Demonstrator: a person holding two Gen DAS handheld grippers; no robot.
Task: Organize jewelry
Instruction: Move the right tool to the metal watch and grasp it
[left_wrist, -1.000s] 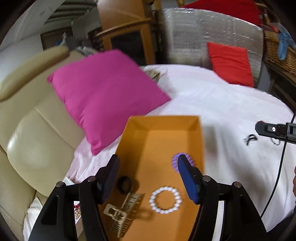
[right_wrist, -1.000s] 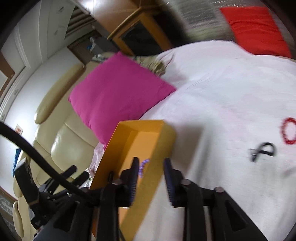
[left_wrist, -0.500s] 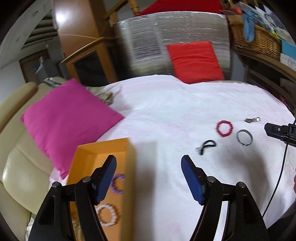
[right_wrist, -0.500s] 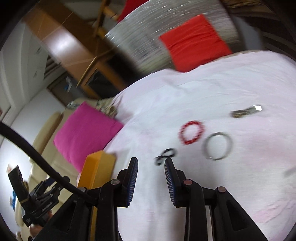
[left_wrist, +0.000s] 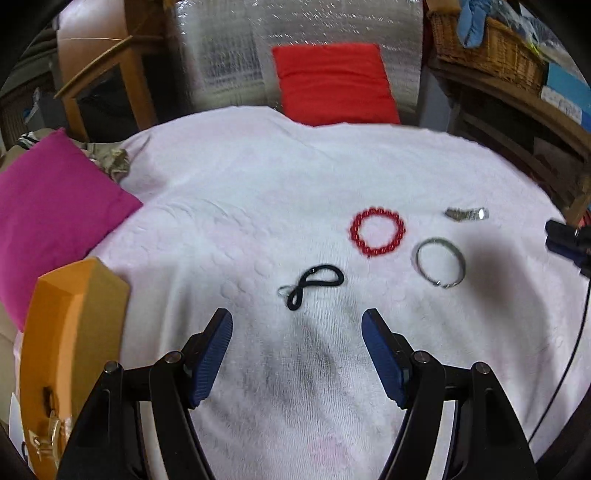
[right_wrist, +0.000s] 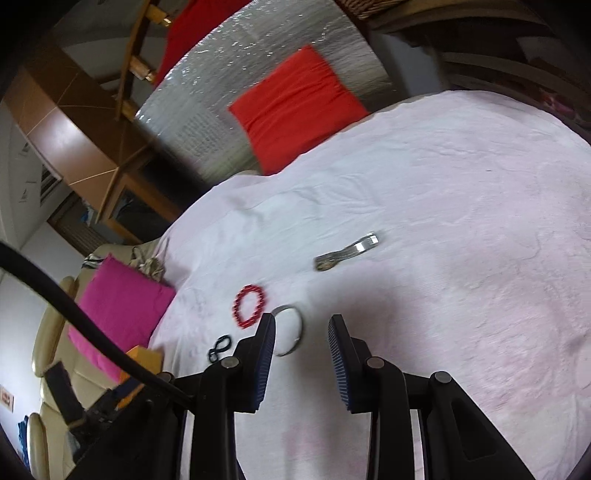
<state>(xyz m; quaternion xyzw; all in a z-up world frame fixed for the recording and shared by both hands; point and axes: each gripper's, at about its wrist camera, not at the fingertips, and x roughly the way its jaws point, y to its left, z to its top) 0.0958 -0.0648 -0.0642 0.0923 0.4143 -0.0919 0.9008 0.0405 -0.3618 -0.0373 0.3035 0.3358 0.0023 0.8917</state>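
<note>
On the white cloth lie a black hair tie (left_wrist: 312, 282), a red bead bracelet (left_wrist: 377, 232), a silver bangle (left_wrist: 439, 261) and a silver clip (left_wrist: 466, 213). My left gripper (left_wrist: 297, 325) is open and empty, just short of the hair tie. The orange box (left_wrist: 70, 332) stands at the left with a gold claw clip (left_wrist: 48, 435) in it. My right gripper (right_wrist: 302, 326) is open and empty, its left finger over the bangle (right_wrist: 290, 334). The red bracelet (right_wrist: 249, 305), the clip (right_wrist: 347, 252) and the hair tie (right_wrist: 219, 346) also show in the right wrist view.
A magenta cushion (left_wrist: 48, 210) leans on a cream sofa at the left. A red cushion (left_wrist: 332, 83) rests against a silver padded board at the back. A wicker basket (left_wrist: 487, 40) sits on shelves at the right.
Both grippers have swung right, away from the orange box and toward the jewelry on the cloth. The box has slid to the left edge of the left view. The right gripper has opened wider.
</note>
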